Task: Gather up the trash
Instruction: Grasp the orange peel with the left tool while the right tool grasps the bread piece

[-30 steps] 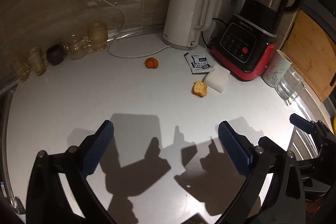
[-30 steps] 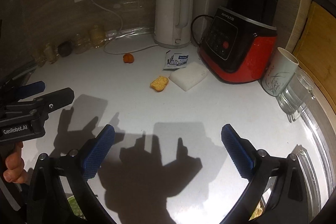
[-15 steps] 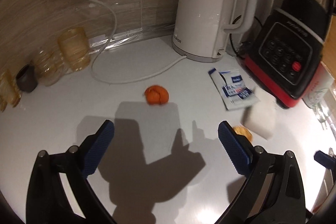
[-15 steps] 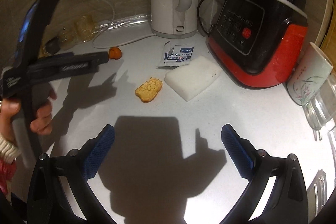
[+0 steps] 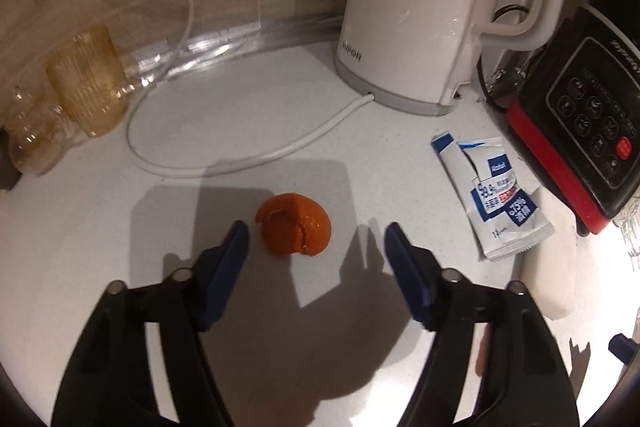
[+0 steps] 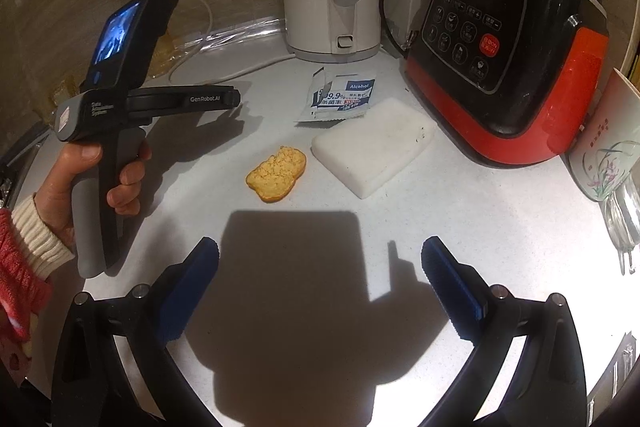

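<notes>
Closing in on the orange peel (image 5: 294, 224), the left hand-held gripper (image 5: 316, 247) has just been narrowing its jaws, now partly open with the peel between their tips, untouched. The right hand-held gripper (image 6: 320, 267) hangs wide open and empty over bare bench (image 6: 460, 211). Nothing looks collected yet: the peel, the torn alcohol-wipe sachet (image 6: 342, 99) and the yellow crust piece (image 6: 277, 174) all lie on the bench. No bin is visible; the glasses at the wall are dim.
</notes>
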Action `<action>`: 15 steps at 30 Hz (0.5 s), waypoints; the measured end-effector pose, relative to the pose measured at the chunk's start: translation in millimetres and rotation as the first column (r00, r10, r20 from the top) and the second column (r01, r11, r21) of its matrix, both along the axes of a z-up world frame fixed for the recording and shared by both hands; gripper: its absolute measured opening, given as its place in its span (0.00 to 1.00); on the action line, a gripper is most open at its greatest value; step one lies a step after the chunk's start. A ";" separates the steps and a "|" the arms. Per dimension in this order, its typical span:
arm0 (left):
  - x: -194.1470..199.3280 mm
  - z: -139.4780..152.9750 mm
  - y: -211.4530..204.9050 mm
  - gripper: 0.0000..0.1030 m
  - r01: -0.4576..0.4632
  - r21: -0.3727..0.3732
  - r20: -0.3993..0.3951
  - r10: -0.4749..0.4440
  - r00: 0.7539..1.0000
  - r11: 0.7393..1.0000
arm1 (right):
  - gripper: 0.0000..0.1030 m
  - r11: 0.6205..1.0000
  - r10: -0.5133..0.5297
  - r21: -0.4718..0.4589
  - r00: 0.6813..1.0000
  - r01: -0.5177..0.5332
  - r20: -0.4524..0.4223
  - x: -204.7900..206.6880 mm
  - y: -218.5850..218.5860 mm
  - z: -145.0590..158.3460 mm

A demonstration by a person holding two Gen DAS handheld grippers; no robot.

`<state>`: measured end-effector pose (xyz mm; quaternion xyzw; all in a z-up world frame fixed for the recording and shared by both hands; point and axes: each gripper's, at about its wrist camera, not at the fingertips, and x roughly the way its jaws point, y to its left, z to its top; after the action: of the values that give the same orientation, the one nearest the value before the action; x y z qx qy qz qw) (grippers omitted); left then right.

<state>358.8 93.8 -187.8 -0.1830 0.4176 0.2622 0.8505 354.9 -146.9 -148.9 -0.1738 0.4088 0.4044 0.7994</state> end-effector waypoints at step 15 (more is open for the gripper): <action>2.9 -1.4 0.5 0.28 0.007 0.042 -0.022 -0.006 1.000 0.999 | 0.95 1.000 0.002 0.016 1.000 -0.002 -0.008 -1.8 4.8 -1.0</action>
<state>361.8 94.3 -189.2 -0.1609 0.4217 0.2703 0.8504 353.1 -142.1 -149.9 -0.1661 0.4086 0.4093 0.7987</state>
